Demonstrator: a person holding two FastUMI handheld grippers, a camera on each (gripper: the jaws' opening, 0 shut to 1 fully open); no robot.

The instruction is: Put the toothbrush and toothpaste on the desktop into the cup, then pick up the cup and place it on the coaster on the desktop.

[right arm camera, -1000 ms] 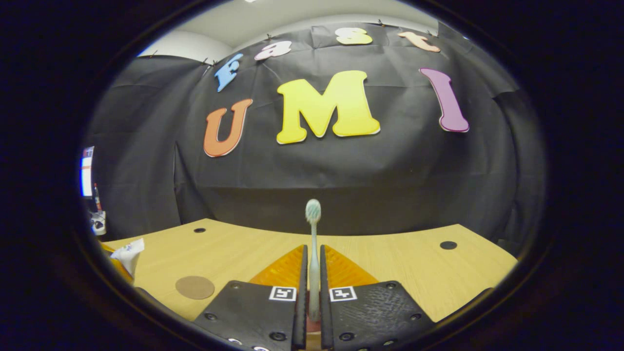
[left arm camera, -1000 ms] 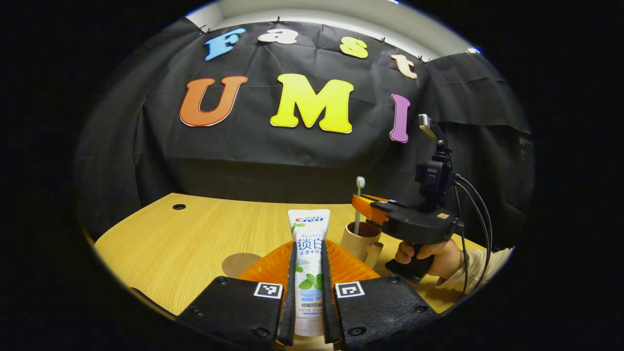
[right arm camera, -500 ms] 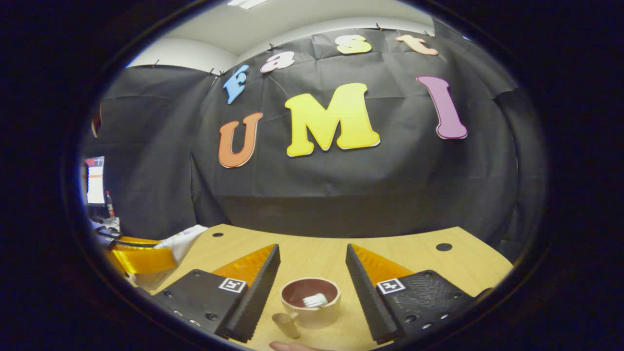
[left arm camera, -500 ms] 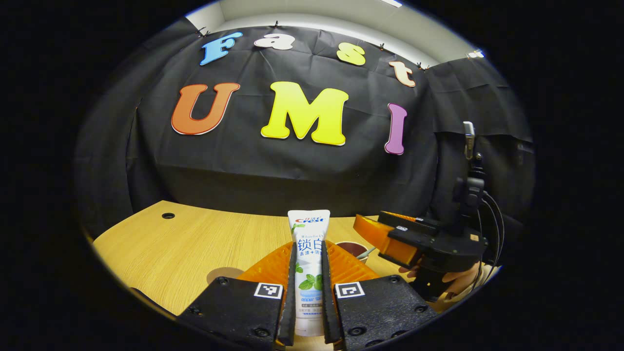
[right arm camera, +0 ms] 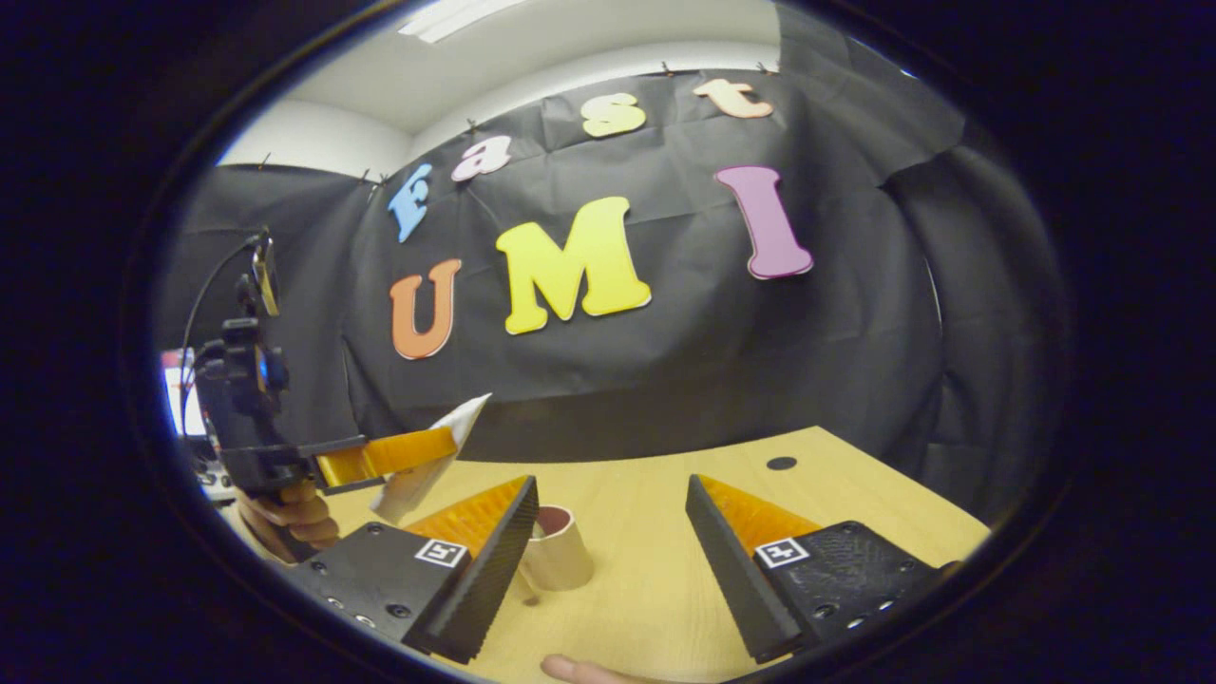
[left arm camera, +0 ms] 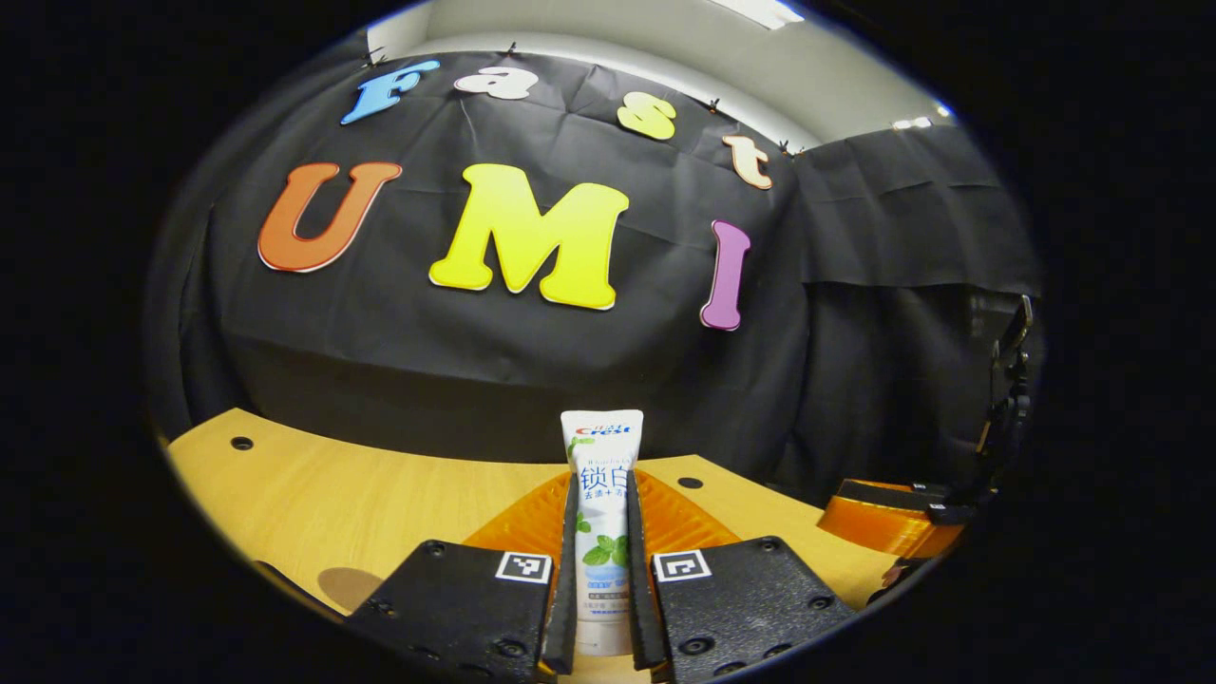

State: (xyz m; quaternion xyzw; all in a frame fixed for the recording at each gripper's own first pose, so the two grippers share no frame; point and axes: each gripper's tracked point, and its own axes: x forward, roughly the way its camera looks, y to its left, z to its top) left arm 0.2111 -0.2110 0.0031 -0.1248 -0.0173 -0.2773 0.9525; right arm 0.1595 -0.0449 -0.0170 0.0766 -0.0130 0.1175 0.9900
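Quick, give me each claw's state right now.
Left claw: closed on the toothpaste.
Right claw: open, holding nothing; cup on the desk beyond it.

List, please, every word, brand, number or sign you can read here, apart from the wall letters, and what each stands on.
Toothpaste tube, clamped in the left gripper: a printed label, not read off here; its fine print is too small anyway.
Square markers on that gripper: black-and-white patterns, no words.
Screen at the right gripper view's far left: too blurred to read.
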